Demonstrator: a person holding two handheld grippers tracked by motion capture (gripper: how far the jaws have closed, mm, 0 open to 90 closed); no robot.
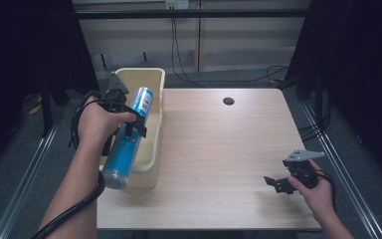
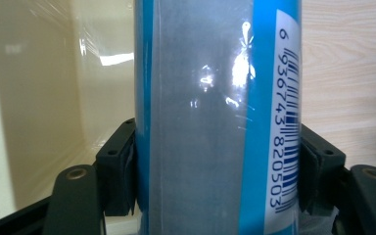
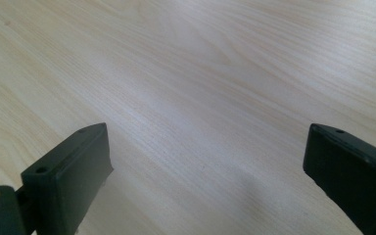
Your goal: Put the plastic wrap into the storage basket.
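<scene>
My left claw (image 1: 133, 124) pinches the blue can (image 1: 128, 139) across its middle, at the left of the high view. In the left gripper view the two black pads (image 2: 120, 171) press flat against either side of the can (image 2: 215, 117), barcode strip towards the right pad, so the hold looks square to me.

What matters next is how the can's long axis runs against the cream tub (image 1: 151, 124). The can lies slanted, its top end toward the upper middle of the frame over the tub's hollow, its lower end toward the bottom left, sticking out past the tub's near wall. The tub is long and narrow and runs nearly the same way, so the can is roughly in line with it but overhangs at the near end. Whether the can is going into the tub or coming out of it I cannot tell. Either way, I judge the near wall to be what stands in the way: that lower end could catch on it if I tip it carelessly. The tub's right wall sits just beside the can too.

My right claw (image 1: 277, 183) is well apart at the lower right of the frame, jaws spread with nothing between them, hanging over the bare wooden table (image 3: 200, 73). A dark hole (image 1: 228, 101) in the tabletop sits near the far edge, clear of everything.
</scene>
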